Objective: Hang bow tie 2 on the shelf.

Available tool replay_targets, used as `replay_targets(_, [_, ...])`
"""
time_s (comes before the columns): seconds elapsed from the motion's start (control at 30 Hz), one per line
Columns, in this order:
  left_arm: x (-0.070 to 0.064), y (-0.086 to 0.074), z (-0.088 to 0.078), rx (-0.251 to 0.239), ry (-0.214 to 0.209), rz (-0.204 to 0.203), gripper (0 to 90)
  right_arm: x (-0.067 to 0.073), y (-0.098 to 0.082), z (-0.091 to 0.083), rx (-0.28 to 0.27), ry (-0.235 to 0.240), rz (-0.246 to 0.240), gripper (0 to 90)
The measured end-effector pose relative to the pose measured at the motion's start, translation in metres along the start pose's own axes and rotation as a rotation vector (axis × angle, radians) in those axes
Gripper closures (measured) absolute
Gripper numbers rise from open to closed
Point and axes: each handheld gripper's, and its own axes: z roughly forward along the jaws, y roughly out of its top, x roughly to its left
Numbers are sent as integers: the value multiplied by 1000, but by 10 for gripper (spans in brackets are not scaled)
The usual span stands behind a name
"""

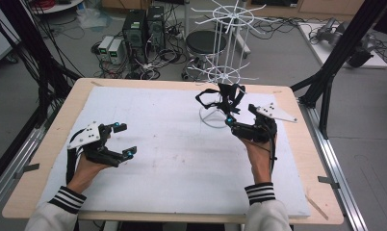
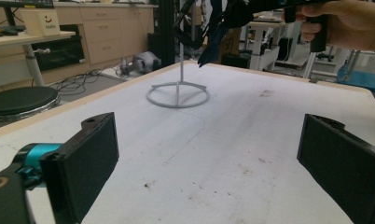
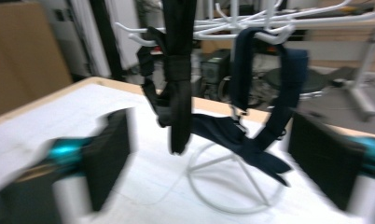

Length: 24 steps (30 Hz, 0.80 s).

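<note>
A white wire rack is stood at the far side of the table, on a white mat. Dark straps are hung from its low hooks, one black and one dark blue, and their ends dangle just above the round foot of the rack. The right gripper is held right beside the straps. Its jaws are spread wide, and nothing is pinched between them; the straps are seen just past the jaws, and they are not touched. The step in hand looks like letting go after a strap has been hung on a hook. To do it well, the jaws should be kept wide and the hand should be pulled straight back toward the person, slowly, so that no loop is caught and dragged off its hook. The rack is light and thin, so it should not be bumped, or it may be tipped over. The straps should be watched until they hang quiet. The left gripper is held low over the mat on the near left, well apart from the rack. Its jaws are spread wide too, and nothing is held between them.
</note>
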Motion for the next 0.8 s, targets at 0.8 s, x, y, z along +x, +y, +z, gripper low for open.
replay_targets(0.8, [-16, -37, -33, -58, 212, -5, 58, -7, -74, -62, -82, 80, -96, 8])
